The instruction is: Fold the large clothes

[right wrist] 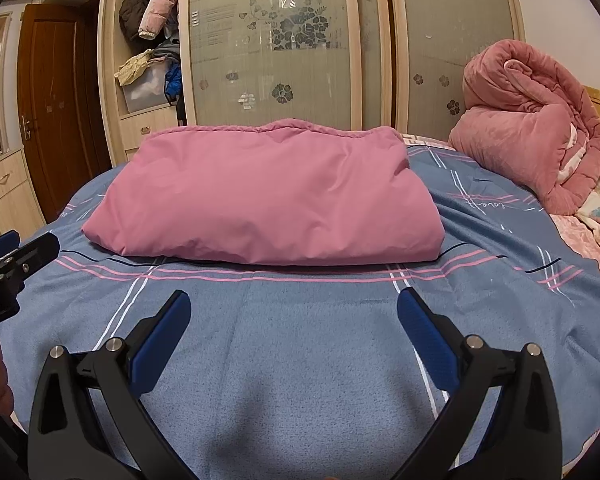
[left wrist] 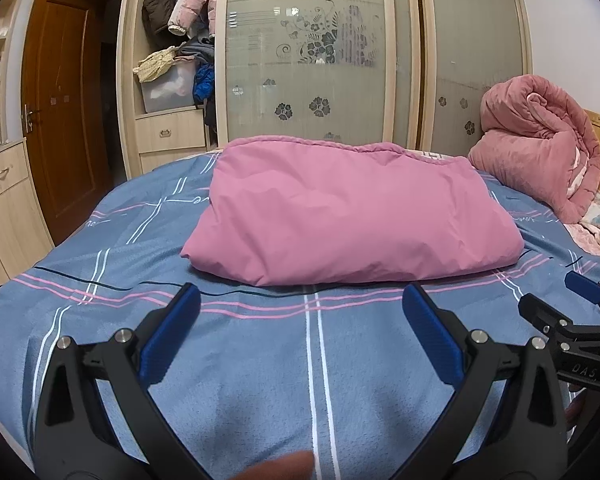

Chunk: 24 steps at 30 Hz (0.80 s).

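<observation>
Pink folded garment [left wrist: 351,212] lies on blue plaid bedspread [left wrist: 260,360] — ahead of left gripper [left wrist: 301,300] and right gripper [right wrist: 294,308], both wide open, holding nothing. Wardrobe bin [left wrist: 168,92] holds clothes.

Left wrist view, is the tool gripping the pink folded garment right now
No, the left tool is open with nothing between its fingers, held over the blue bedspread short of the pink folded garment.
</observation>
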Motion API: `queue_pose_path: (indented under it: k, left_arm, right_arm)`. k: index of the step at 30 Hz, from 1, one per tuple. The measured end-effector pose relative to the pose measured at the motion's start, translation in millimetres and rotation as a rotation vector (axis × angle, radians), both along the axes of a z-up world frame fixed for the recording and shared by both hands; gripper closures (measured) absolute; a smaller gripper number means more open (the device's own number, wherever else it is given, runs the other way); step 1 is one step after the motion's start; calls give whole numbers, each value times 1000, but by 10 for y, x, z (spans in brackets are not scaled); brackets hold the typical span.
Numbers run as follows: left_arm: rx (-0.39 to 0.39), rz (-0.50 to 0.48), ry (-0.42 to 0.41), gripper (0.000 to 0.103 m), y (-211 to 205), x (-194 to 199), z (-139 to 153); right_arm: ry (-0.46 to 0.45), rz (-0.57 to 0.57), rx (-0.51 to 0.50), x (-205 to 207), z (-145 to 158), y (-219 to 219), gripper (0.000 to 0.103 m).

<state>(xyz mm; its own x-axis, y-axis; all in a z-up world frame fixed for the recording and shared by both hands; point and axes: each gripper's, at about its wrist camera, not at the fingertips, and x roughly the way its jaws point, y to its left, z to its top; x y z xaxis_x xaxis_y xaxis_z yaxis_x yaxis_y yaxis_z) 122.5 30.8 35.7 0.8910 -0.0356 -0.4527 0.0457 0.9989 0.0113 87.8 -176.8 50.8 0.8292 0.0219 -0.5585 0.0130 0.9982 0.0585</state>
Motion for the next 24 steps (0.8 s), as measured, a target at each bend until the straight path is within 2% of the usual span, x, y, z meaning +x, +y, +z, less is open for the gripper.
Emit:
queue_pose_path:
  k: [24]
  left_arm:
    - [14, -8, -1, 2, -6, -17, -23]
  right_arm:
    - [-3, 2, -1, -8, 4, -4, 1]
